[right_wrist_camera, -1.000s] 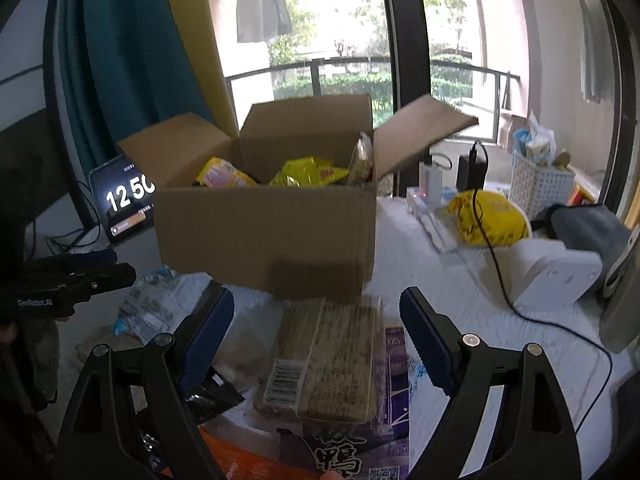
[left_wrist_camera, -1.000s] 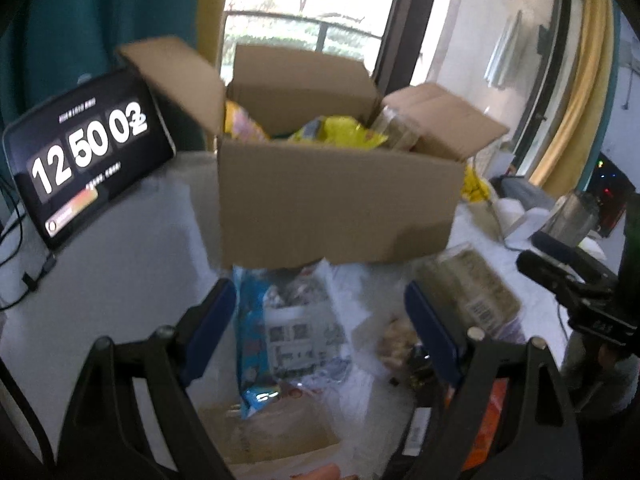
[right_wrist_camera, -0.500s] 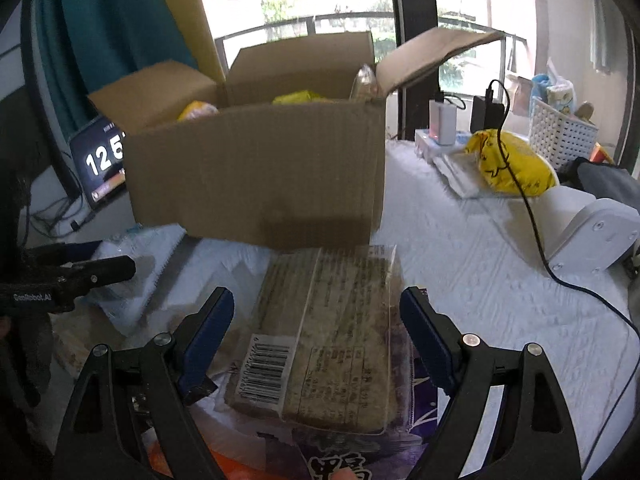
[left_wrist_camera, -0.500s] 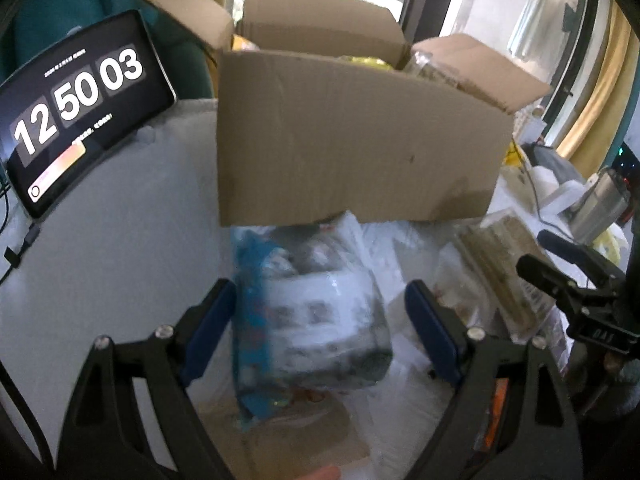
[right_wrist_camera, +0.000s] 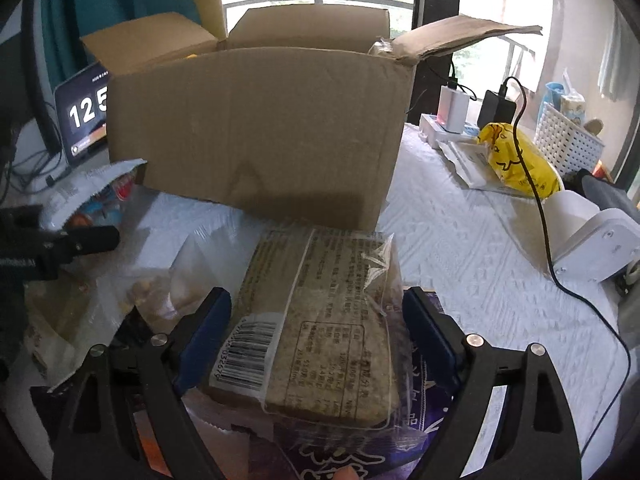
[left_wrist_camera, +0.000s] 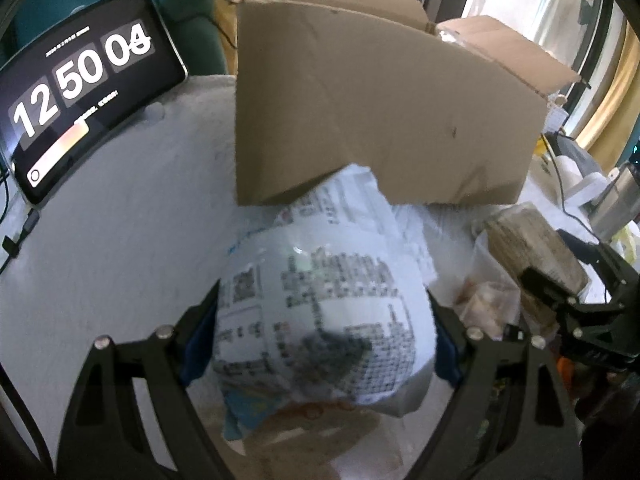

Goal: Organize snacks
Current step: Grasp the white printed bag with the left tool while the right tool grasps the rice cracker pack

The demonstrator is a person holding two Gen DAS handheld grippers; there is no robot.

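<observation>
Jaws of our 2 grippers straddle snacks for lifting into the cardboard box (right_wrist_camera: pixel 256 128): left gripper (left_wrist_camera: pixel 324 344) spread around a white pouch (left_wrist_camera: pixel 324 312), right gripper (right_wrist_camera: pixel 316 340) widening around a biscuit pack (right_wrist_camera: pixel 320 320), neither clamped.

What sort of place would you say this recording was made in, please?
Probably a home, perhaps a living room beside a balcony. A tall window with a balcony railing and curtains stands behind a cloth-covered table that holds a cardboard box, chargers and snack packets.

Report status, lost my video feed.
Left gripper open astride white snack bag. Right gripper opening around brown snack pack. Cardboard box behind.
</observation>
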